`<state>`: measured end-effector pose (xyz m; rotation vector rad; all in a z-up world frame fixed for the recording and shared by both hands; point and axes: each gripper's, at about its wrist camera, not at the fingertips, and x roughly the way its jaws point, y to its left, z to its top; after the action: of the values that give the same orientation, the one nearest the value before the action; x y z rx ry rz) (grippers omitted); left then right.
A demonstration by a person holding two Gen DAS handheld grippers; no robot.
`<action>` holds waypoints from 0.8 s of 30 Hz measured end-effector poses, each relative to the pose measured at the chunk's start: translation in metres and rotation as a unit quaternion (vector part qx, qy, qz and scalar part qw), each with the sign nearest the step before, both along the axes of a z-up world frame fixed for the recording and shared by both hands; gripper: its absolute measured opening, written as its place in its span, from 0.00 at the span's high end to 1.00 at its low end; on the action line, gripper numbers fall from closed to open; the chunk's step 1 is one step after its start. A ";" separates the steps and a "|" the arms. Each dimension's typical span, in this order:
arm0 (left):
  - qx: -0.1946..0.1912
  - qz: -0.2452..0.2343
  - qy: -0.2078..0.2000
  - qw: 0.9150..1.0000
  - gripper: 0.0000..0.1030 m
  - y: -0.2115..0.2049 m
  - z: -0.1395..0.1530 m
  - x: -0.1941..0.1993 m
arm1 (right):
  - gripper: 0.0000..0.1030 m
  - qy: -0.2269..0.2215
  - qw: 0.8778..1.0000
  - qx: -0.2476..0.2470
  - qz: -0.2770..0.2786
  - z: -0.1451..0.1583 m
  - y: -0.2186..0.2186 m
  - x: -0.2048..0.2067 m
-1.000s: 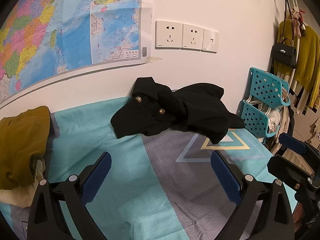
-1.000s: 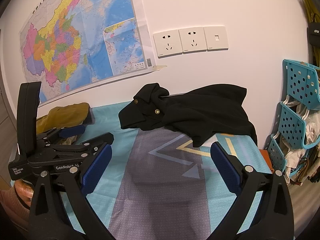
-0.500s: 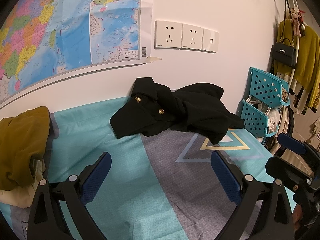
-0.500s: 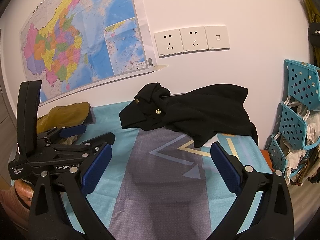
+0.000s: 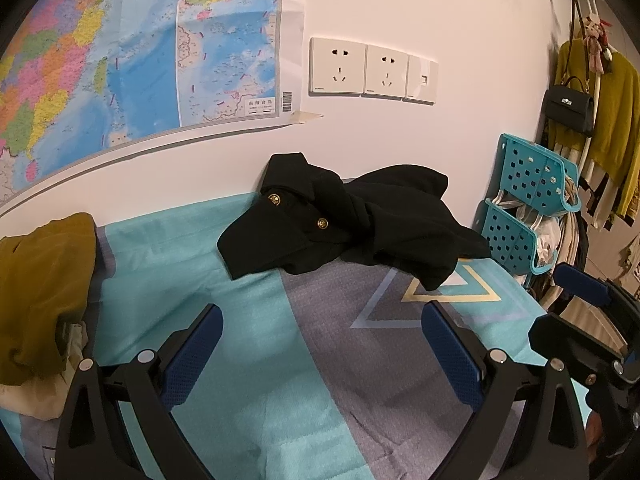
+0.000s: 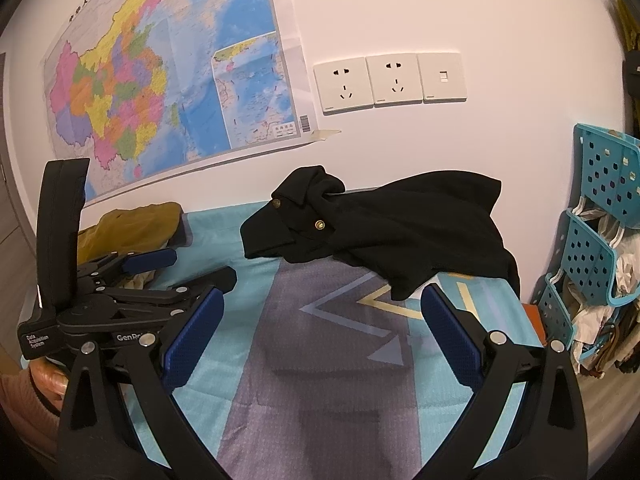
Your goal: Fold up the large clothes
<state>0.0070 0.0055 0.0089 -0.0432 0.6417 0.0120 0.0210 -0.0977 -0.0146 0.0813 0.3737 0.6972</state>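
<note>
A crumpled black garment (image 5: 344,228) with gold buttons lies against the wall at the far side of a teal and grey patterned cloth (image 5: 248,340); the right wrist view shows the same black garment (image 6: 380,232). My left gripper (image 5: 320,344) is open, hovering over the cloth well short of the garment, holding nothing. My right gripper (image 6: 320,336) is open too, over the grey band of the cloth (image 6: 332,360), empty. The left gripper (image 6: 188,268) also shows from the side at the left of the right wrist view. The right gripper (image 5: 560,300) shows at the right edge of the left wrist view.
A mustard garment (image 5: 40,292) is heaped at the cloth's left edge. Teal perforated baskets (image 5: 532,208) holding laundry stand at the right, with hanging clothes and a black bag (image 5: 570,108) beyond. A map (image 6: 160,80) and wall sockets (image 6: 388,80) hang behind. A hand (image 6: 44,380) grips the left tool.
The right wrist view has shifted slightly, with the wall and garment sitting a little lower. The garment lies as before and both grippers stay open.
</note>
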 end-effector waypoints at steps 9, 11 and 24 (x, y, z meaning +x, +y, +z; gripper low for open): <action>-0.011 0.000 0.015 1.000 0.07 0.007 -0.006 0.014 | 0.06 -0.003 1.000 -0.011 0.008 0.005 0.002 0.012; -0.017 0.004 0.021 1.000 0.07 0.012 -0.009 0.019 | 0.06 -0.008 1.000 -0.018 0.013 0.008 0.006 0.020; -0.003 0.083 0.061 0.995 0.07 0.071 -0.039 0.071 | 0.06 0.045 0.992 -0.073 0.091 0.032 0.075 0.161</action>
<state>0.0780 0.0761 -0.0306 -0.1018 0.7588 0.1749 0.1823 -0.0223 0.0174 -0.0614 0.5224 0.8452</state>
